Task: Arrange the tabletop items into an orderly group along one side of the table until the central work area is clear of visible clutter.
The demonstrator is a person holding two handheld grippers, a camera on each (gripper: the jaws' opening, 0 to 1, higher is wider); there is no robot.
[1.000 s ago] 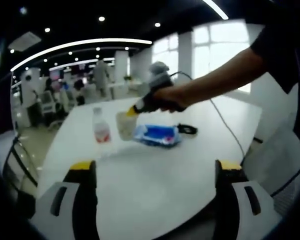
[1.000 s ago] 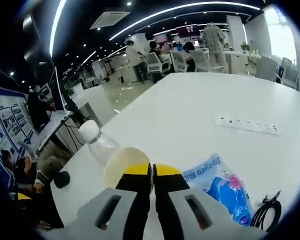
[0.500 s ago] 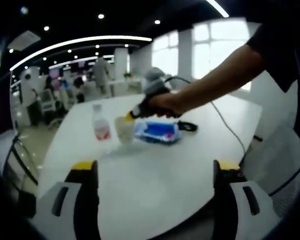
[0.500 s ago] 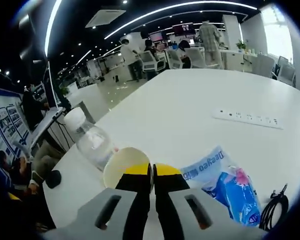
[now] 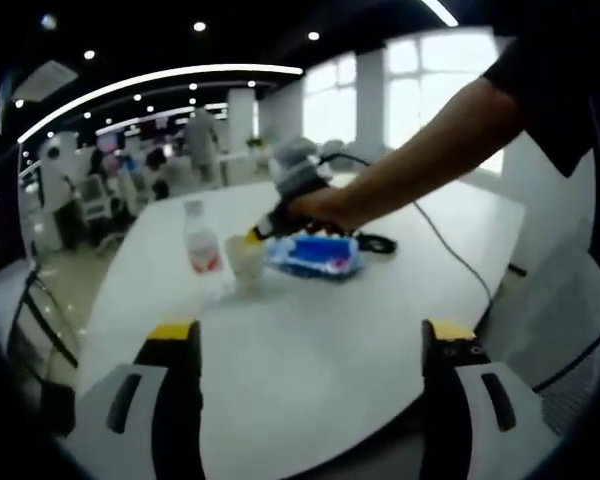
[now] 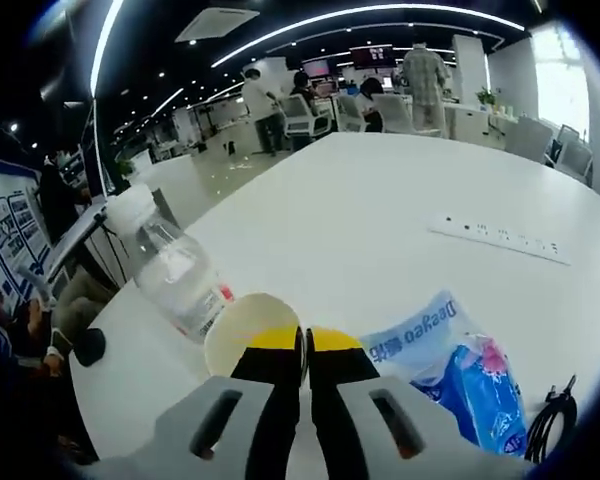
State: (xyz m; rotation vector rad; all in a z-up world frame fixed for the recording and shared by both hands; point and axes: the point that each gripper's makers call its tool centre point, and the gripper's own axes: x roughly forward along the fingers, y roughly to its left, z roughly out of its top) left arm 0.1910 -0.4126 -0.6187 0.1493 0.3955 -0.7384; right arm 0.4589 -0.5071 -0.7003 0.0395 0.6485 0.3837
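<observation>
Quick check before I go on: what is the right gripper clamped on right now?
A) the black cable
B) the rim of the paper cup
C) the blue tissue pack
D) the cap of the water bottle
B. In the right gripper view the right gripper has its fingers pressed together over the rim of the paper cup; the water bottle stands just beside the cup, the blue tissue pack lies on the other side, and the black cable sits untouched.

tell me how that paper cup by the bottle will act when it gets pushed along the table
The paper cup looks empty and thin-walled, so probably light and quick to slide. The right tool is shut on its rim, which may dent. Standing upright and taller than wide in the left gripper view, it could tip against the bottle.
</observation>
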